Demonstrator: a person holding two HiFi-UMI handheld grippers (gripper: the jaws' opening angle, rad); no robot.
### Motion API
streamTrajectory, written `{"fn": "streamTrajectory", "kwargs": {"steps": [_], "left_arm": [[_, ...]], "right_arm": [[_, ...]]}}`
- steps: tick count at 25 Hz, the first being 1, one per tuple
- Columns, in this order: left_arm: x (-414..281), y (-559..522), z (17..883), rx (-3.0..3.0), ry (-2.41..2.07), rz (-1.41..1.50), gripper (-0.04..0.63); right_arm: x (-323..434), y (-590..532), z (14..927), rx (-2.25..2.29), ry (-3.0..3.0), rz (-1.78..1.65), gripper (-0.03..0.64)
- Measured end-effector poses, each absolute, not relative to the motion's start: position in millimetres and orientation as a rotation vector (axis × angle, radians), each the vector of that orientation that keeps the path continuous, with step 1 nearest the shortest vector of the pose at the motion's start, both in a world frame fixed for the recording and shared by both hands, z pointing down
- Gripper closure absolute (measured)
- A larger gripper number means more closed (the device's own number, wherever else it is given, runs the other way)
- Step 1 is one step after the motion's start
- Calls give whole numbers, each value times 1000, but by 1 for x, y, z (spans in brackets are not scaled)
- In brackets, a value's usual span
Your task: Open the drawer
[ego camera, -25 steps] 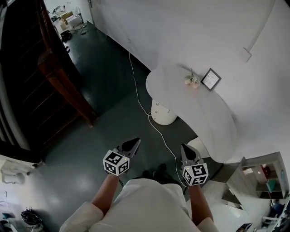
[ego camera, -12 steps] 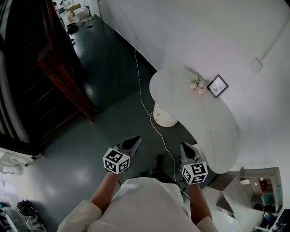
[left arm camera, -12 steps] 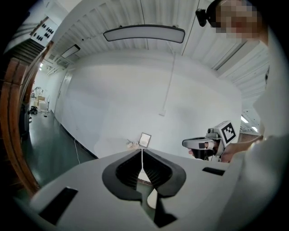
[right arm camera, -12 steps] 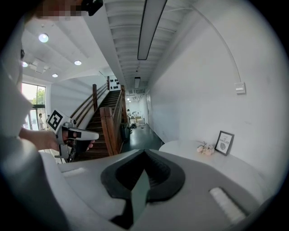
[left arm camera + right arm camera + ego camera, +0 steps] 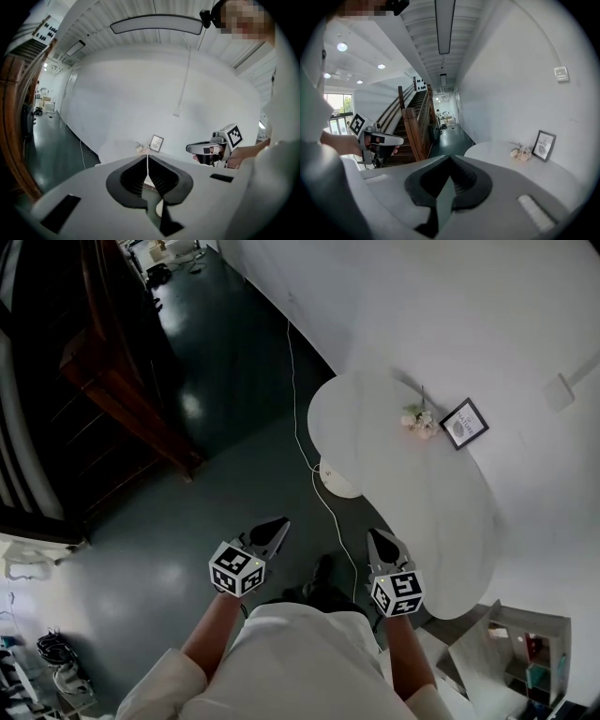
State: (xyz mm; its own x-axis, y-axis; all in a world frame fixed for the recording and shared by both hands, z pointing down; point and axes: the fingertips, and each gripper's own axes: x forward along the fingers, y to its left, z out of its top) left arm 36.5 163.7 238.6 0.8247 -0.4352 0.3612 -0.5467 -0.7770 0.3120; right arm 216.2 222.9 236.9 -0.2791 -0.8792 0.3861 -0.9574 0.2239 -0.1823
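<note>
No drawer shows plainly in any view. My left gripper (image 5: 277, 524) is held out over the dark floor, shut with nothing between its jaws; in its own view the tips (image 5: 147, 157) meet. My right gripper (image 5: 375, 536) hangs beside it near the edge of the white oval table (image 5: 422, 507), also shut and empty, with its tips (image 5: 450, 158) together. Each gripper appears in the other's view: the right gripper (image 5: 206, 149) and the left gripper (image 5: 382, 139).
On the table lie a small flower bunch (image 5: 418, 419) and a framed picture (image 5: 465, 423). A white cable (image 5: 302, 451) runs along the floor to the table's round base (image 5: 336, 482). A wooden staircase (image 5: 112, 390) stands left. A small shelf unit (image 5: 527, 652) sits at the lower right.
The person has walked forward. The table and staircase have slid down and closer in the head view. Both grippers keep their place ahead of the body and stay shut.
</note>
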Motion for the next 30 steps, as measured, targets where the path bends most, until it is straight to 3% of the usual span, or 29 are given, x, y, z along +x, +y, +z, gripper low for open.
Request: {"fn": "streamTrajectory", "kwargs": {"steps": [10,30], "left_arm": [[73,121,266,2550,-811,367,581],[47,32,347,2438,-784,388,581]], "right_arm": [[242,155,275,1578,-2346,641,606],[180,64,350,1324,-2270,766,606]]}}
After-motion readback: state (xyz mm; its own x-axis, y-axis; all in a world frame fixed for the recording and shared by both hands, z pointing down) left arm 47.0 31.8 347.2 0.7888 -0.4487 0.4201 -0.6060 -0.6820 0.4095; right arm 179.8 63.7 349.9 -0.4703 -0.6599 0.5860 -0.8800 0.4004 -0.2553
